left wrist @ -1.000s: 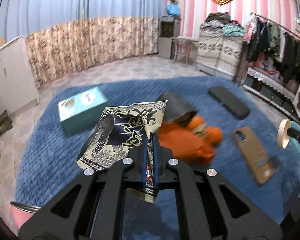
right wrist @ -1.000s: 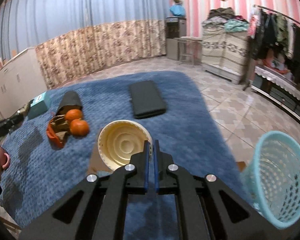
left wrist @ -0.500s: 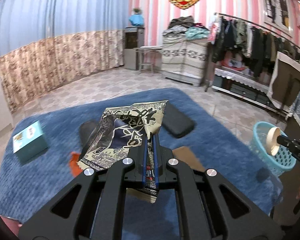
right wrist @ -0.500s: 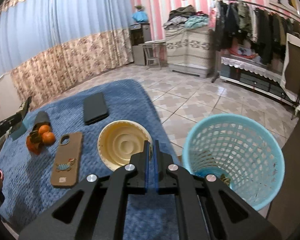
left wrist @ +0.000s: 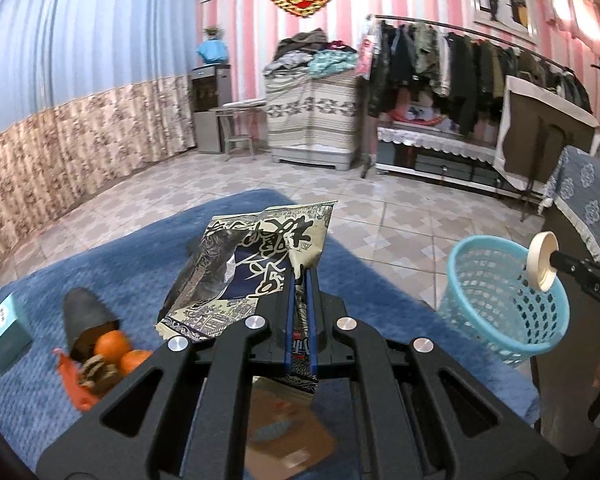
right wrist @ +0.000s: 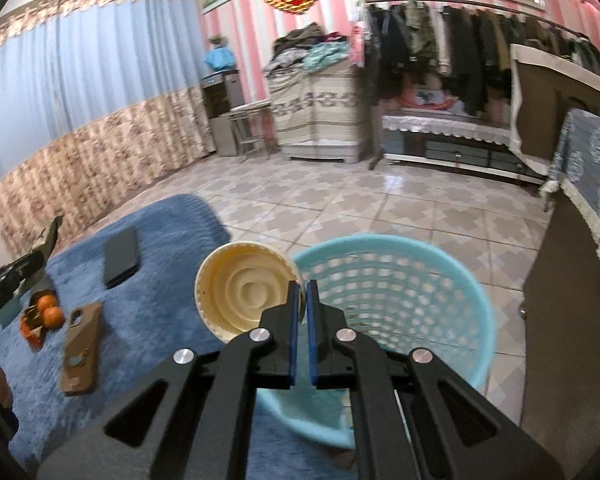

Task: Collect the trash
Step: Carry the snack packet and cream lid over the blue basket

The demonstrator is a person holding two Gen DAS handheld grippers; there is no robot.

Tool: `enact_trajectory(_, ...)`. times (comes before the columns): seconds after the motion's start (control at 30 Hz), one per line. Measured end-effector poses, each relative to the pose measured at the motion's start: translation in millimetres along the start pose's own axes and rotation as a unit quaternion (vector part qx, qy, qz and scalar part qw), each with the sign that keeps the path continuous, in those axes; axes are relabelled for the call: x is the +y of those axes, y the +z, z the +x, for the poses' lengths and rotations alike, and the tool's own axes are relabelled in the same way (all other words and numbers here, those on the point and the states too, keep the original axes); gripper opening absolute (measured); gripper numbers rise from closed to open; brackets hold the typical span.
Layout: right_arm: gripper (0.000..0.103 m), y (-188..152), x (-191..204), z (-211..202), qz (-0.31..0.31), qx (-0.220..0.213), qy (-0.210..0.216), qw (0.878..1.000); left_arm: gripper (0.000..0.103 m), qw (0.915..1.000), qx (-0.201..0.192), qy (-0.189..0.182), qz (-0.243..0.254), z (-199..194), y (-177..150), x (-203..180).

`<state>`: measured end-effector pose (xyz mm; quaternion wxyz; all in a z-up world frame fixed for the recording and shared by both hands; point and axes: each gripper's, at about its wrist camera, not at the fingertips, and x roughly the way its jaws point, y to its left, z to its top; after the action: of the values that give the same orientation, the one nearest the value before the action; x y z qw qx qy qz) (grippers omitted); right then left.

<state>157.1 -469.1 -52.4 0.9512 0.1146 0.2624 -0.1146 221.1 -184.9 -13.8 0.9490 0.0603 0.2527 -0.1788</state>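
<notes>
Right gripper [right wrist: 303, 292] now over basket [right wrist: 452, 280], clamping lid [right wrist: 244, 288], left gripper [left wrist: 300, 280] pinching wrapper [left wrist: 256, 256]

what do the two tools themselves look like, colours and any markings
Both the left tool and the right tool are matte black, angular linkage frames with triangular cut-outs and round silver screw heads. Each has two narrow flat fingers faced with blue pads. Seen from the left wrist view, the right tool's body carries small white lettering, partly cut off. No cables show.
</notes>
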Motion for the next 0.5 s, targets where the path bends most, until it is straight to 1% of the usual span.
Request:
enact_trajectory(0.23, 0.004, 1, -54, 5, 0.045, -0.003, -0.039, 0.998, 0.004, 0.9987, -0.006, -0.033, 0.037, 16, 6, -57)
enact_trajectory(0.5, 0.004, -1, -93, 12, 0.076, 0.002, -0.059, 0.995, 0.004, 0.9953, -0.013, -0.075, 0.06, 28, 13, -114)
